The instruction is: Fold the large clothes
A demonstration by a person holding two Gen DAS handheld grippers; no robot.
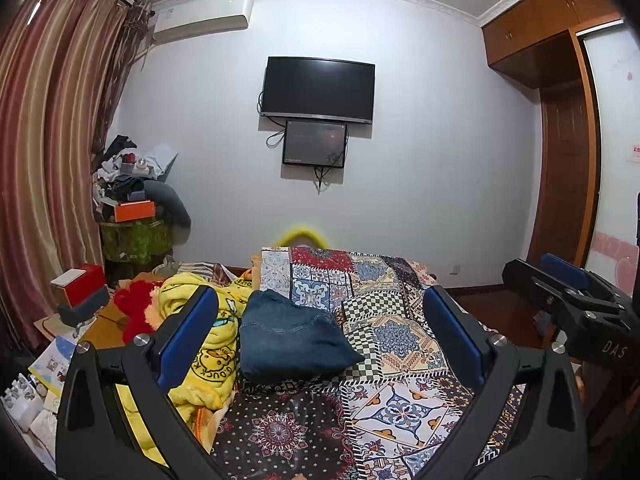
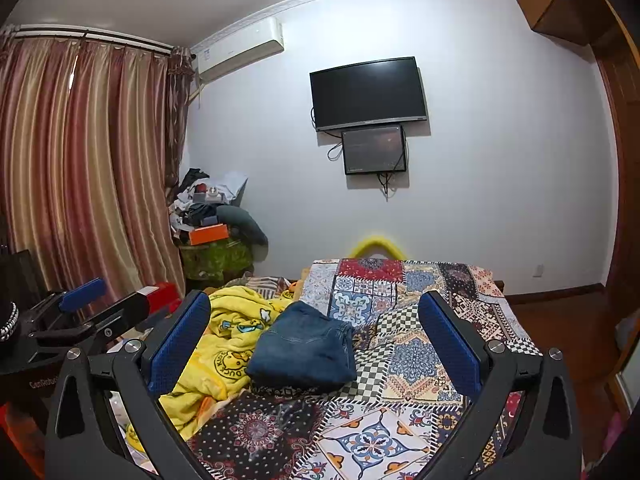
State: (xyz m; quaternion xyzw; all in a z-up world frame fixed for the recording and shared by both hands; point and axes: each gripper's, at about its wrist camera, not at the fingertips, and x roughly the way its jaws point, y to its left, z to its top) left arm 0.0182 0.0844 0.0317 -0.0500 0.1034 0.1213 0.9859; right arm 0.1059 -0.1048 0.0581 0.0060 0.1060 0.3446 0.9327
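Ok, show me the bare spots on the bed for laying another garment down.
Free: the patchwork quilt right of the folded jeans, and the near strip in front of them. Crowded: the left side, heaped with the yellow duck blanket.

Premises: a bedroom in a private home. A bed (image 1: 400,360) under a patchwork quilt (image 2: 420,340) fills the foreground, with a yellow duck-print blanket (image 1: 208,344) bunched at its left side. A dark TV (image 1: 318,90) is fixed to the far white wall, a smaller screen (image 1: 315,143) below it. An air conditioner (image 1: 204,16) sits near the ceiling. Striped curtains (image 1: 52,120) cover the left side. A wooden wardrobe (image 1: 560,80) stands at right. Clutter (image 2: 208,208) of clothes and boxes is piled in the corner.
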